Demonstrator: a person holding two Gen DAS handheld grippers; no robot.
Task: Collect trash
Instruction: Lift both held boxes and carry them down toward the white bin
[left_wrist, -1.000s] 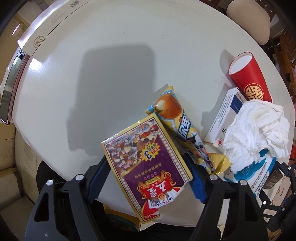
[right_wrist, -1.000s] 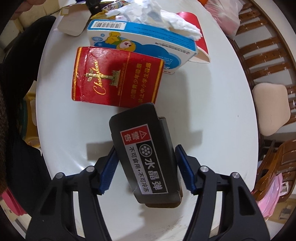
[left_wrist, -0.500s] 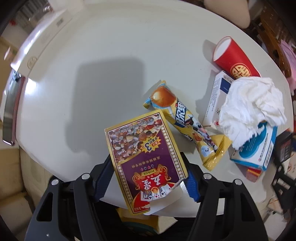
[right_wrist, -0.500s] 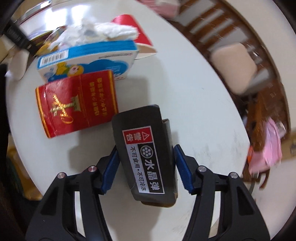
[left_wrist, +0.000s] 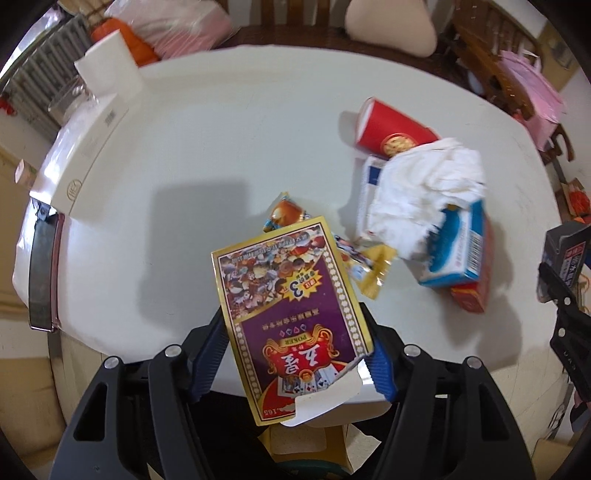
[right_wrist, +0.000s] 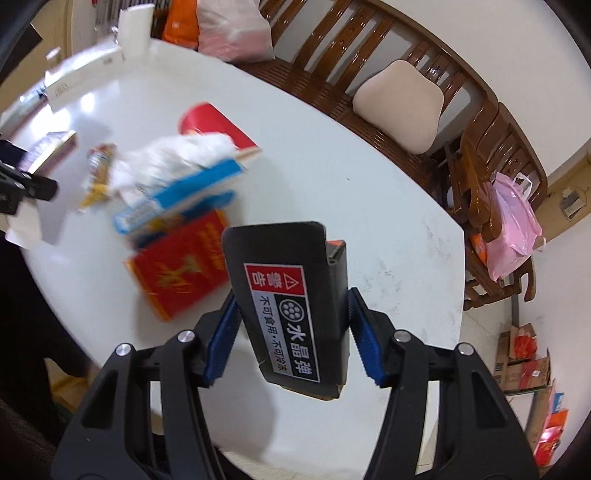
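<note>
Two boxes are gripped at once — a purple-and-gold playing-card box is clamped between the blue pads of the left gripper, and a black box with a red warning label is pinched by the right gripper. Both are held clear of the white table. Ahead of the left jaws a snack wrapper, crumpled tissue, a blue carton and a red cup are seen lying on the table.

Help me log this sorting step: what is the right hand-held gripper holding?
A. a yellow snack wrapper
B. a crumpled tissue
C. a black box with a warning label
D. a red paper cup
C: the black box sits clamped between the right hand-held gripper's blue pads, lifted off the table.
</note>
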